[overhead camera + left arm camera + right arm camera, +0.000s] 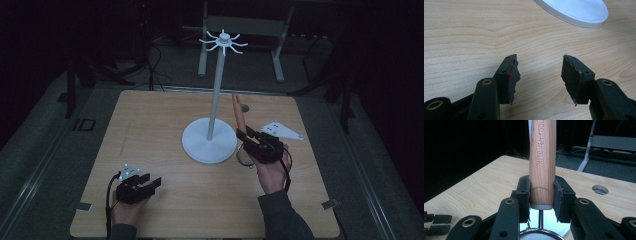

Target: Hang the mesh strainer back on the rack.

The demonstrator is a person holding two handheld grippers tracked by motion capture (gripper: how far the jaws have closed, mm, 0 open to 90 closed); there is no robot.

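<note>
Between the right gripper's [541, 200] jaws: a wooden handle [542, 157], pinched near its lower end, jaws pressed against both its sides. Lettering on the wood reads "KITCHEN TOOL". Below the wood, a pale collar, a thin metal stem, then the rim of a round mesh strainer head [540, 235] (a small sieve, by the look of it). High view shows the same tool in the right gripper [248, 137], handle [238, 112] pointing up and away, tilted slightly, the strainer head [244, 156] low, near the table; whether it touches the wood, cannot tell. The person's right hand [272, 172] holds the gripper from behind, dark sleeve below it, grey three-cornered plate [281, 131] on top.

Left gripper [539, 75]: jaws spread wide, nothing between them, bare table under the gap. High view puts the left gripper [149, 182] at the near-left part of the table, held by the left hand [125, 210], well apart from the right one.

Just beside the held tool, to its left: white stand, round base [209, 142] on the table, slim upright pole [216, 90], a ring of hooks [223, 42] at the top. The base's edge [574, 11] shows ahead of the left jaws.

Light wooden table [165, 125], dark floor around it; a round hole [600, 189] in the tabletop seen in the right gripper view.
</note>
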